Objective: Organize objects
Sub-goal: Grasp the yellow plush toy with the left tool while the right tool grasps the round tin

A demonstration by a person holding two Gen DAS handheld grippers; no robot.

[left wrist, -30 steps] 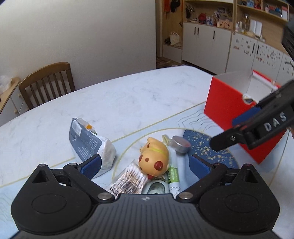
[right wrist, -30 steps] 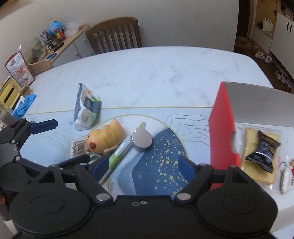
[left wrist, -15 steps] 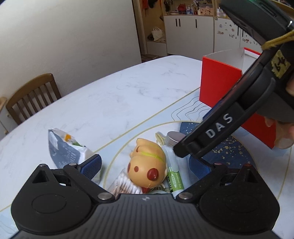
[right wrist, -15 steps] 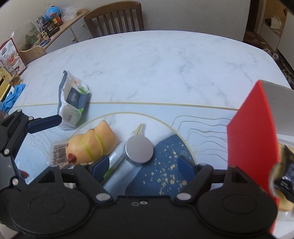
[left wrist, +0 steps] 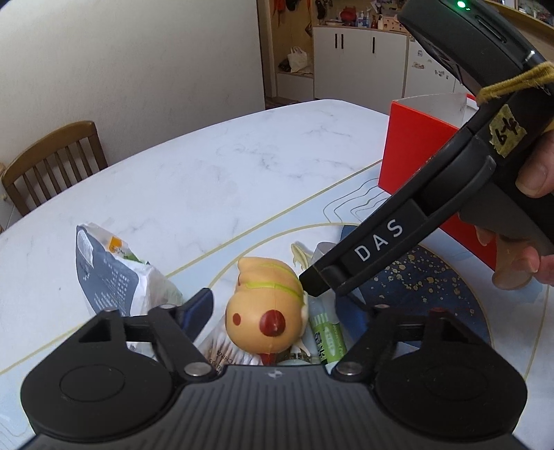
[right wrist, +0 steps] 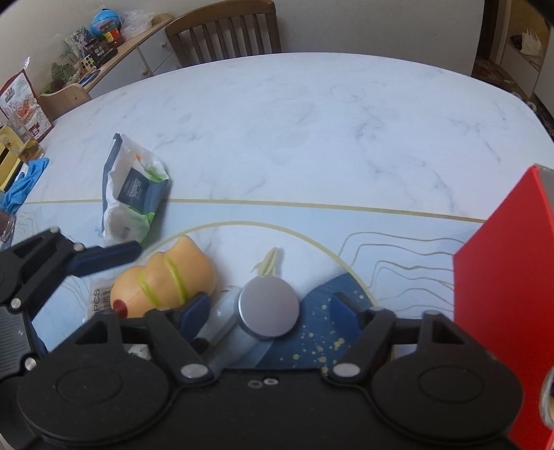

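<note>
Nearest the left gripper [left wrist: 273, 311], its jaws are closing with the orange squeeze toy [left wrist: 266, 311] between them; the pads are not yet pressing on it. The toy lies on a packet of cotton swabs [right wrist: 98, 299], beside a green-labelled tube [left wrist: 327, 337].

The right gripper [right wrist: 271, 309] points steeply down and is also closing, its blue pads on either side of a round silver tin [right wrist: 268, 306] — no contact is visible. A person's hand [left wrist: 529, 221] grips its black handle, which crosses the left wrist view diagonally.

All these things rest on a pale blue mat with a navy speckled patch [right wrist: 311, 342], laid on a white marble-patterned table [right wrist: 311, 121].

Farther left lies a crumpled white and navy pouch [right wrist: 133, 194]. At the right edge stands a red box [left wrist: 419, 152]. Beyond the table — a wooden chair [right wrist: 225, 29] against the wall.
</note>
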